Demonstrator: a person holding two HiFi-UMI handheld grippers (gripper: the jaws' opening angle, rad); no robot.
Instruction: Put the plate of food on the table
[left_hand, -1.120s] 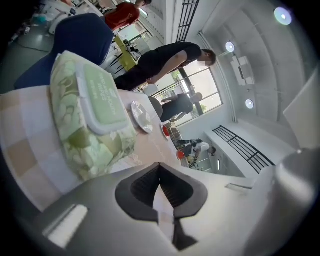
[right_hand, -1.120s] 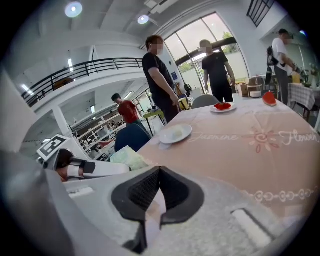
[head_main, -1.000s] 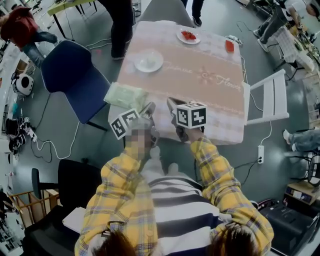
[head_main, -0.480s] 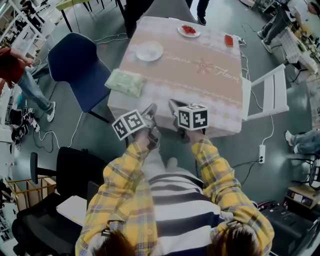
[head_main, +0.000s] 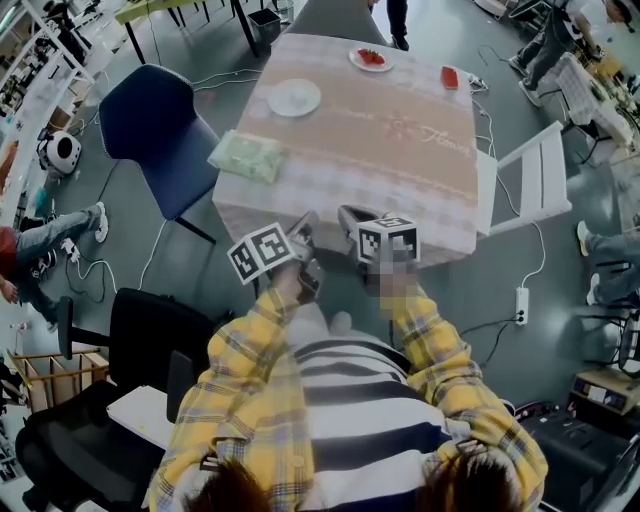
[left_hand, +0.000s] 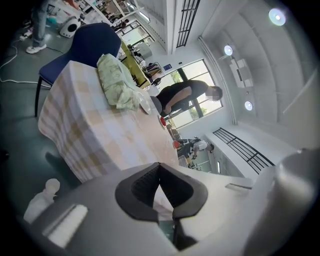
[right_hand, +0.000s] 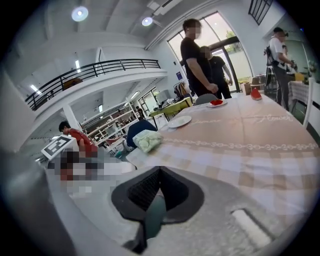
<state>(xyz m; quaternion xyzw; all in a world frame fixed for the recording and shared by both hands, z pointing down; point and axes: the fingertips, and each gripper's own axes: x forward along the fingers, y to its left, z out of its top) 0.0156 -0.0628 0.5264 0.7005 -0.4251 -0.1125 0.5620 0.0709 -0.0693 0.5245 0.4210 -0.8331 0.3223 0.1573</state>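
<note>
Here, two plates (head_main: 294, 98) (head_main: 371, 58), two tools (head_main: 303, 226) (head_main: 348, 215) (both closed)

Pink checked tablecloth (head_main: 380, 150), navy chair (head_main: 150, 125), yellow plaid sleeves (head_main: 240, 375), striped shirt (head_main: 350, 400).

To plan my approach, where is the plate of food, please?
Head view: the plate of food sits at the table's far edge, right of the empty plate.

yellow plaid sleeves (head_main: 248, 365), striped shirt (head_main: 352, 400)
</note>
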